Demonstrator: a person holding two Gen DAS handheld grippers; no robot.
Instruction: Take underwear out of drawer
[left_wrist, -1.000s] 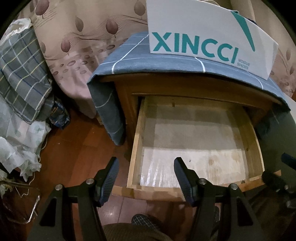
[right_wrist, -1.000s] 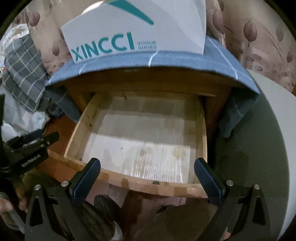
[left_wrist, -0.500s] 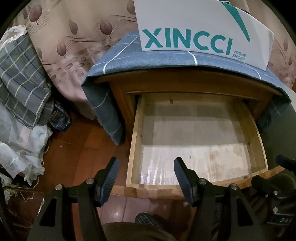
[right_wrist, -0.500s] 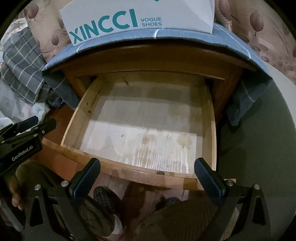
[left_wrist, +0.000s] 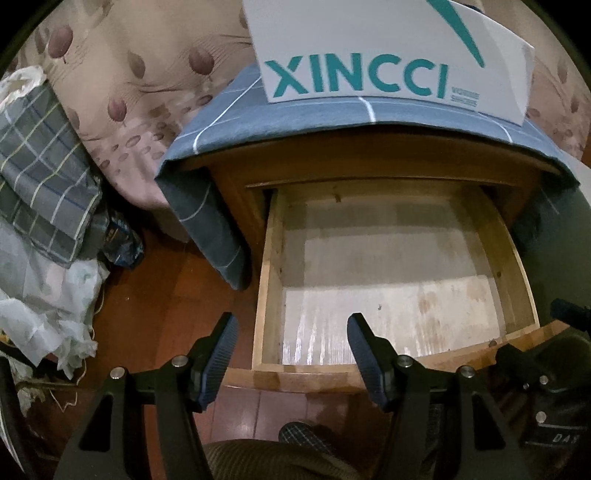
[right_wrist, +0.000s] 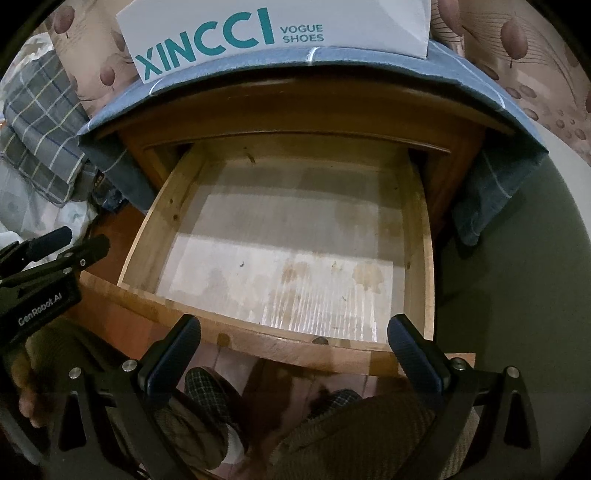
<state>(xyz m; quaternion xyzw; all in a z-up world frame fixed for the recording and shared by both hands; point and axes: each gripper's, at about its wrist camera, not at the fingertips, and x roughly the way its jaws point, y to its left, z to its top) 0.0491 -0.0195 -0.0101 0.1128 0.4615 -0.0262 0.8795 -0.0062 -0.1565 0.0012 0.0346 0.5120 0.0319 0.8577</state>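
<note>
The wooden drawer (left_wrist: 267, 277) of the nightstand stands pulled out, and its pale lined bottom is bare. No underwear shows in either view. My left gripper (left_wrist: 290, 325) hovers open over the drawer's front left corner with nothing between its fingers. My right gripper (right_wrist: 294, 326) hangs open, wider, above the drawer's front rim (right_wrist: 295, 349), also empty. In the right wrist view the left gripper (right_wrist: 55, 258) sits at the left edge, beside the drawer.
A white XINCCI shoe box (left_wrist: 388, 55) stands on the blue checked cloth (left_wrist: 229, 110) that covers the nightstand. Plaid bedding (left_wrist: 37, 177) and white crumpled fabric (left_wrist: 44, 295) lie at the left on the wooden floor. A person's slippered feet (right_wrist: 207, 391) are below the drawer.
The left view has rolled a little. The drawer now sits larger and lower in the right view. Both grippers stay open and empty.
</note>
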